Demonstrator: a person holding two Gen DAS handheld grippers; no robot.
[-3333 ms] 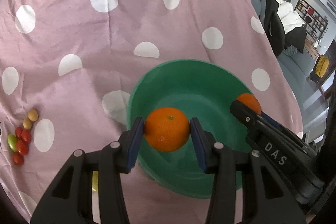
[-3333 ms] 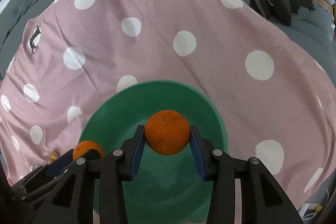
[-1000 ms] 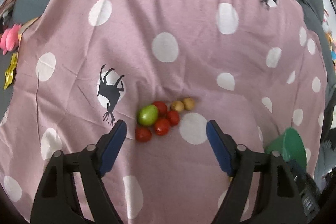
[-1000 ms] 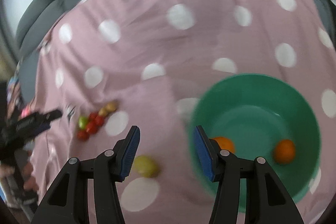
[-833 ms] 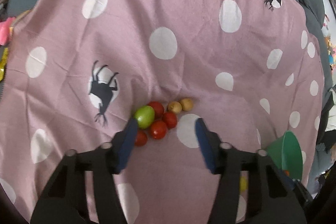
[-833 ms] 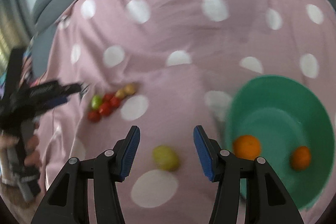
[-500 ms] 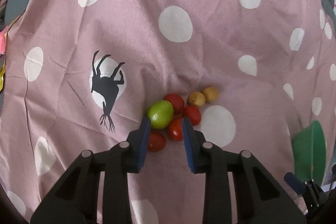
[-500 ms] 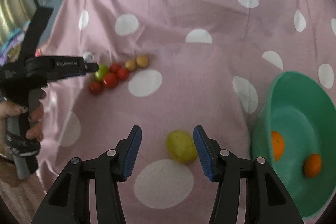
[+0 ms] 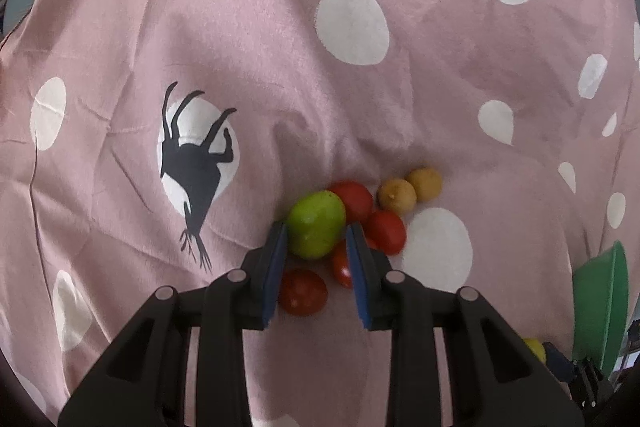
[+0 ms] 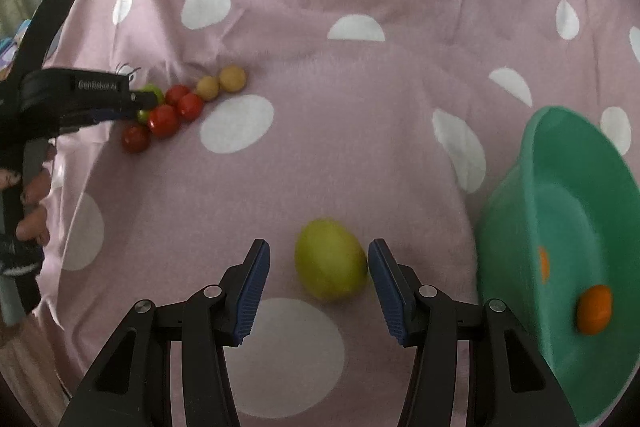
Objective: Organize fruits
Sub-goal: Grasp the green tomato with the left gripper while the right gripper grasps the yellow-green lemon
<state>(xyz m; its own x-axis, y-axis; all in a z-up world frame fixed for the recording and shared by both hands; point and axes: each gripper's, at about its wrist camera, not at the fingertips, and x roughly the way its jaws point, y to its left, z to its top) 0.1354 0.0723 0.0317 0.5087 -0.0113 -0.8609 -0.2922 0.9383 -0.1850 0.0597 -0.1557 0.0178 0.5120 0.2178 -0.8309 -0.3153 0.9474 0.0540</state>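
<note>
My left gripper (image 9: 315, 231) has closed its blue pads on a green fruit (image 9: 316, 223) in a cluster with several red tomatoes (image 9: 385, 231) and two tan fruits (image 9: 411, 189) on the pink dotted cloth. My right gripper (image 10: 317, 261) is open around a yellow-green fruit (image 10: 330, 263) lying on the cloth, its right pad almost touching. The green bowl (image 10: 556, 187) at the right holds two oranges (image 10: 594, 308). The left gripper shows at the cluster in the right wrist view (image 10: 136, 105).
The pink polka-dot cloth (image 9: 352, 23) with a black deer print (image 9: 196, 163) covers a soft, creased surface. The bowl's edge (image 9: 600, 303) shows at lower right in the left wrist view. A hand (image 10: 28, 203) holds the left gripper's handle.
Both grippers released their oranges into the bowl and moved away left. The left jaws narrowed onto the green fruit. The right gripper came down around the yellow-green fruit.
</note>
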